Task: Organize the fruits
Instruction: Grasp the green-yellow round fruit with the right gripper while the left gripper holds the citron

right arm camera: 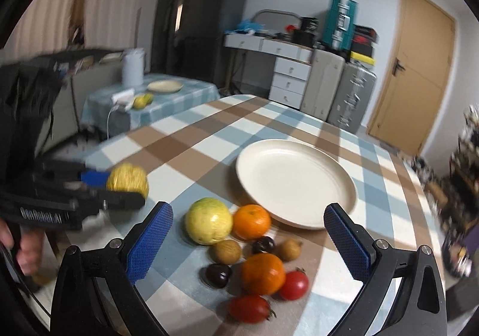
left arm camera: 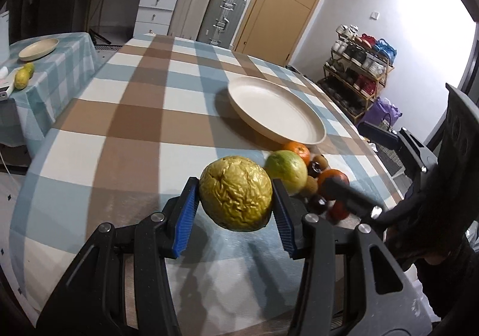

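Blurred right claw (left arm camera: 353, 195) partly hides the tomatoes (left arm camera: 338, 210).

Both tools are matte black plastic. The left gripper (left arm camera: 236, 201) has two angular fingers with ribbed blue pads (left arm camera: 186, 213) on their inner faces and round silver screws at the linkage joints. The right gripper (right arm camera: 248, 243) has the same black linkage, silver screws and blue pads (right arm camera: 149, 243) with a fine dotted grip. White lettering runs along the left gripper's body beside a bare hand (right arm camera: 25, 249).

Wrinkled yellow fruit (left arm camera: 236, 193) aloft; remaining fruits (right arm camera: 239, 249) clustered beside plate (right arm camera: 295, 183).
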{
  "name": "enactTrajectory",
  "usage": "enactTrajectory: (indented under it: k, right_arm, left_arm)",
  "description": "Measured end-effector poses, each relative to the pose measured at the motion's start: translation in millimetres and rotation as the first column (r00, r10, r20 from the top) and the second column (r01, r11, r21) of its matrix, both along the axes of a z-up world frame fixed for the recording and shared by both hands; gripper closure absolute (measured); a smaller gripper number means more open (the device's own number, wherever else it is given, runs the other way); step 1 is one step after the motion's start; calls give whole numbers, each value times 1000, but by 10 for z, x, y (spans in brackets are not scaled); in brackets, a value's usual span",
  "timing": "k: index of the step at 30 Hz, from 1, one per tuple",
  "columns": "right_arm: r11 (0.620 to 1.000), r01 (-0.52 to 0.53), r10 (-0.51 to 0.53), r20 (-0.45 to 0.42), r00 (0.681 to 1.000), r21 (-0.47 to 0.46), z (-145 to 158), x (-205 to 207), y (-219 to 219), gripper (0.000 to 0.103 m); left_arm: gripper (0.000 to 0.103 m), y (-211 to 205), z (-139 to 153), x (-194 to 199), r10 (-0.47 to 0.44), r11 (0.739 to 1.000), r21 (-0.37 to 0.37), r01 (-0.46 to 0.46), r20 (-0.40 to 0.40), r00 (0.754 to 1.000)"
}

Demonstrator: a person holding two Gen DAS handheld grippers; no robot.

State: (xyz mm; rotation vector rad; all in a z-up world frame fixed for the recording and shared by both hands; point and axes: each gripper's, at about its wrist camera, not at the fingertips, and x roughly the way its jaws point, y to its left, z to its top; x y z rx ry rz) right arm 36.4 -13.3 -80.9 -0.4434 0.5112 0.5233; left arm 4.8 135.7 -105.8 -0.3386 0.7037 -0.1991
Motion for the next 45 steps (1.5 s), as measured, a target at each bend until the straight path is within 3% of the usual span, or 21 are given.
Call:
enactTrajectory:
  k: [9,22,27,34,36,41,45]
  right_arm:
    - [954,-99,119,55,991,-284,-380,-47,530,0]
    - [891,-209,216,-29,976,-403,-561,129,692,2]
    - [879,-231,219,-77,973,-418,-599,180,688,19]
    - [878,-225,209,-85,974,-422,-592,214,682,29]
    - [876,-234,212,-97,972,-422,-591,211,682,39]
    - [872,-241,222,-94,970,-426,-594,145,679,42]
    - [875,-219,201,-88,976,-432,-589,175,653,54]
  left_arm:
    - [58,264,27,-9,30,999,-24,-29,15,999]
    - [58,404,20,40,42,998,-37,-41,26,999]
    - [58,435,9,66,48,998,-45,-47,22,999]
    - [58,428,-22,99,48,998,-47,-47,15,999]
    - [58,428,-29,106,47,998,-47,-47,12,999]
    - [58,420,-42,120,47,998,-46,-47,10,999]
    - [58,412,-50,139,46,998,-41,-45,13,999]
